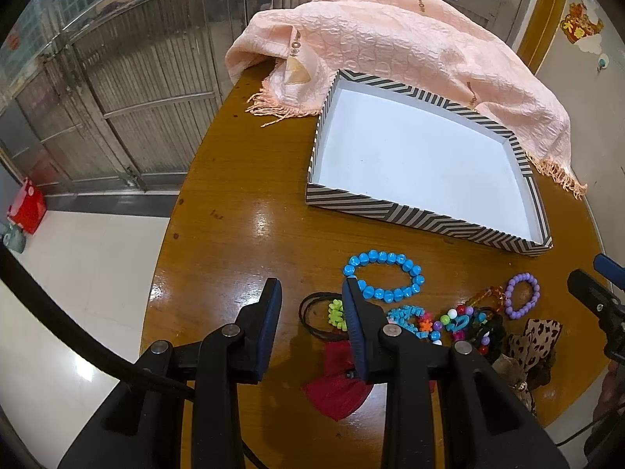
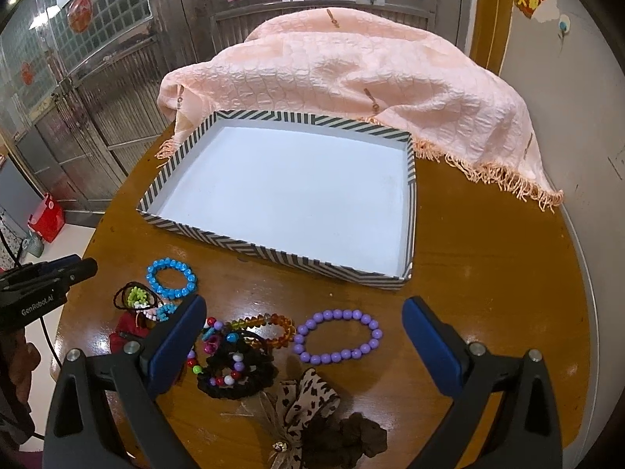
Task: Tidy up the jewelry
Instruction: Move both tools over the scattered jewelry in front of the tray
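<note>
On the round wooden counter (image 2: 488, 273), just in front of the striped tray (image 2: 273, 250), the jewelry is lying in a loose heap, and the tray itself is holding nothing yet. We are holding the left gripper (image 1: 310, 293) with its fingers parted and nothing between them, its right finger hanging over the edge of the blue bead bracelet (image 1: 384, 275); the right gripper (image 2: 304, 312) is spread wide and empty above the purple bead bracelet (image 2: 338, 336). We are judging that these bead bracelets are light and floppy, because they look strung on elastic, and the smooth round beads are probably slipping easily between the fingers, so we are thinking it is better to pinch across one side of the ring, over a single bead row, than to squeeze the whole loop. The amber bracelet (image 2: 269, 322) looks like faceted beads and perhaps more fragile. The black scrunchie with colored beads (image 2: 234, 375) and the leopard bow (image 2: 308, 394) are soft, and they are giving under the pinch, so any fold is good for holding. Counting what is clear: one blue, one purple and one amber bracelet, one black scrunchie, one leopard bow, one red fabric piece (image 1: 336, 387), one black hair tie with a green charm (image 2: 134, 297). The small mixed beads in the middle are too tangled to count. A pink shawl (image 2: 351, 78) is lying behind the tray.
</note>
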### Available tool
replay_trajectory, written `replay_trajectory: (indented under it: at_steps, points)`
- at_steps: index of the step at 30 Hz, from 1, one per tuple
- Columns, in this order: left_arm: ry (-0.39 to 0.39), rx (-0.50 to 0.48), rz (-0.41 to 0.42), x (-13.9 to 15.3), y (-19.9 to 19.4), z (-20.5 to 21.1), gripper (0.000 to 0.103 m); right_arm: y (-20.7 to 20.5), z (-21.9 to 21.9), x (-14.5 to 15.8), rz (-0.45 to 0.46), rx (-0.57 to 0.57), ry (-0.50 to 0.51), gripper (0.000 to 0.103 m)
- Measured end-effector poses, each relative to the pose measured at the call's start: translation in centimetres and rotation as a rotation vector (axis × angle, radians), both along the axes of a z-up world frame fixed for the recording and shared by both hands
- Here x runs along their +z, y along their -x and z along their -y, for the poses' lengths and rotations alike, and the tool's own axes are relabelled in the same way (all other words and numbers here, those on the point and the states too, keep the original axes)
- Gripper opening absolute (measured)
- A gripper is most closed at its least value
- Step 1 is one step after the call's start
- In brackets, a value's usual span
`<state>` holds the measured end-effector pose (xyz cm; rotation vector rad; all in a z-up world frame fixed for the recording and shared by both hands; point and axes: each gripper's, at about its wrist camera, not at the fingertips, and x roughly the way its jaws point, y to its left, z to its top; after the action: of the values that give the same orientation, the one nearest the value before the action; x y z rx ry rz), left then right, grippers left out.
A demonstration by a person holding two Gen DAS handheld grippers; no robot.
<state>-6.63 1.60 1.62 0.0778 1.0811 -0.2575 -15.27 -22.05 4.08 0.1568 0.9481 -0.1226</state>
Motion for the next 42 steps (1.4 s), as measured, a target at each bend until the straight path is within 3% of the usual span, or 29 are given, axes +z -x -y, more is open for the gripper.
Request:
replay_trajectory:
  at_steps: [42]
  points:
    - [-0.020,-0.024,0.021,0.0,-0.6,1.2,0.009,-0.9,0.0,-0.5,-0.021,-0.002,-0.002,0.102]
